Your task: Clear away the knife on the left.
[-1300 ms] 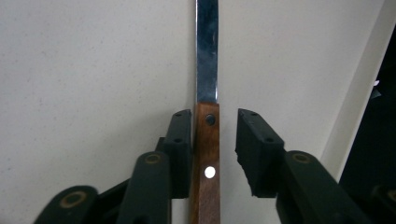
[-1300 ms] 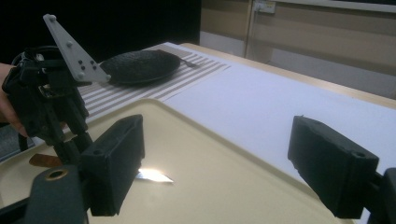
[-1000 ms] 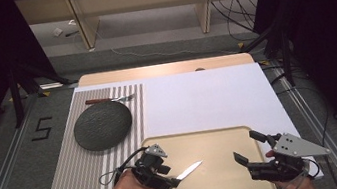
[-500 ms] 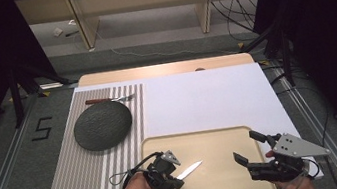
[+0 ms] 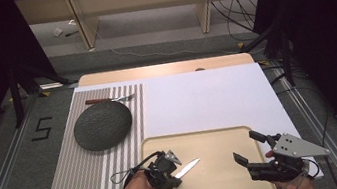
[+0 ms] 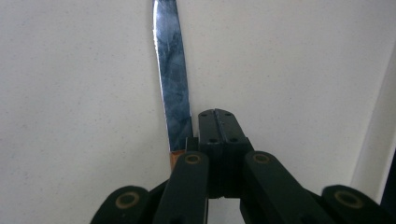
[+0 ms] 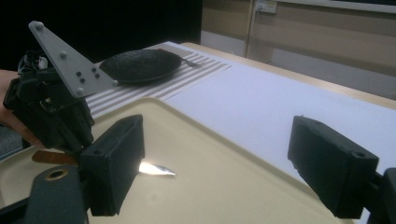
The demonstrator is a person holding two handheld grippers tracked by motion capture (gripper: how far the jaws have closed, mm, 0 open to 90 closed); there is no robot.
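**Left gripper clamps knife over tray, right gripper wide open**

Left side of counter (image 5: pixel 207 94): striped mat (image 5: pixel 81 168) carrying a dark round plate (image 5: pixel 103 125), with a fork (image 5: pixel 109 100) just beyond the plate. Left gripper (image 5: pixel 167 168) sits at the left edge of the beige tray (image 5: pixel 219 178); its fingers (image 6: pixel 217 135) are pressed fully together. The knife (image 5: pixel 187 168) runs along beside them, blade pointing right across the tray, brown handle end at the gripper. The high view cannot show the grip itself. The left gripper view shows the blade (image 6: pixel 173 88) right against the closed fingers, the handle tucked under the linkage. Right gripper (image 5: pixel 259 154) is at the tray's right side, fingers (image 7: pixel 116 163) spread wide, holding nothing. The right gripper view adds the blade tip (image 7: pixel 156 169) low over the tray and the left gripper's grey plate (image 7: pixel 70 60).
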